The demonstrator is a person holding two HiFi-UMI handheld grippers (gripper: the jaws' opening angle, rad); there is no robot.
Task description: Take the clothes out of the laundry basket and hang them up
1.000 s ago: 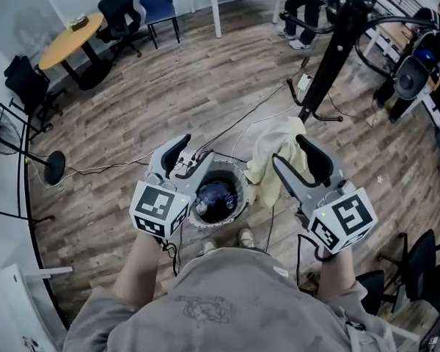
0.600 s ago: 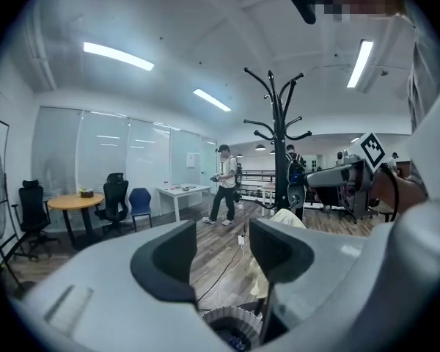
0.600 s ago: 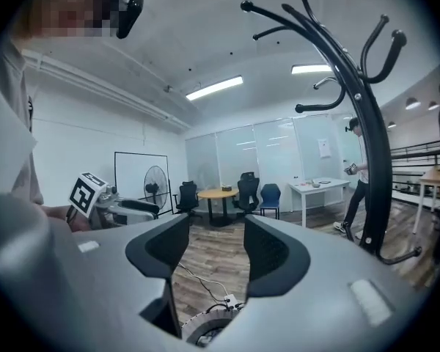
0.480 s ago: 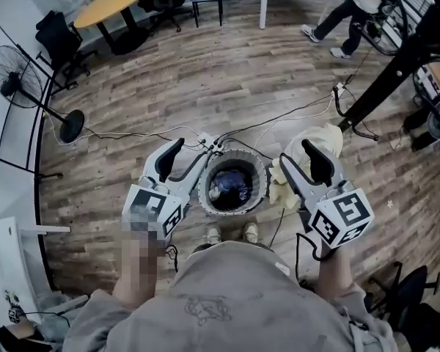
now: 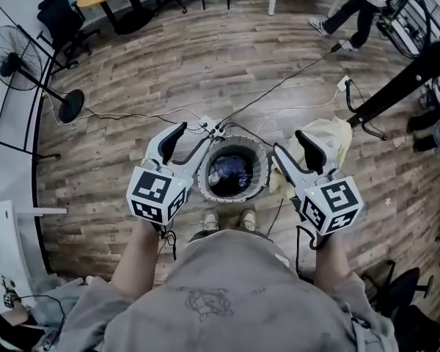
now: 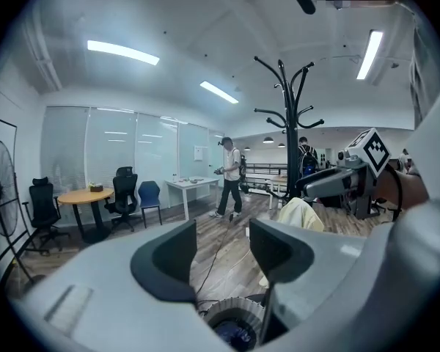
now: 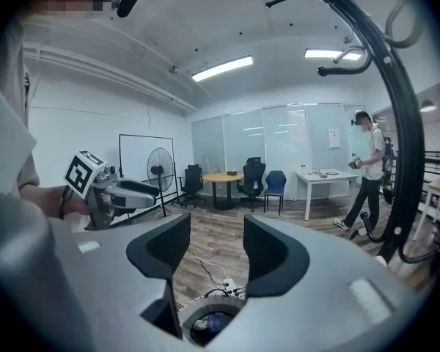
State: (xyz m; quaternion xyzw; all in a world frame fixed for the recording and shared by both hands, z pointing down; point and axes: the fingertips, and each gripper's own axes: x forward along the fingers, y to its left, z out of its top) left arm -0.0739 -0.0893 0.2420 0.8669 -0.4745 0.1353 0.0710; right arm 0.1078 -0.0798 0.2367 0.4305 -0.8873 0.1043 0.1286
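Head view: the left gripper (image 5: pixel 191 141) and right gripper (image 5: pixel 290 149) have been lowered to flank the laundry basket (image 5: pixel 258 188), now at frame centre, with dark clothes (image 5: pixel 231 173) still inside. Left gripper view: jaws are held apart, empty. Right gripper view: likewise, so a reach-in is judged imminent.

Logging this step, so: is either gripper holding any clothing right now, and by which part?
Nothing is held. The left gripper and right gripper both have their fingers apart and empty, flanking the laundry basket.
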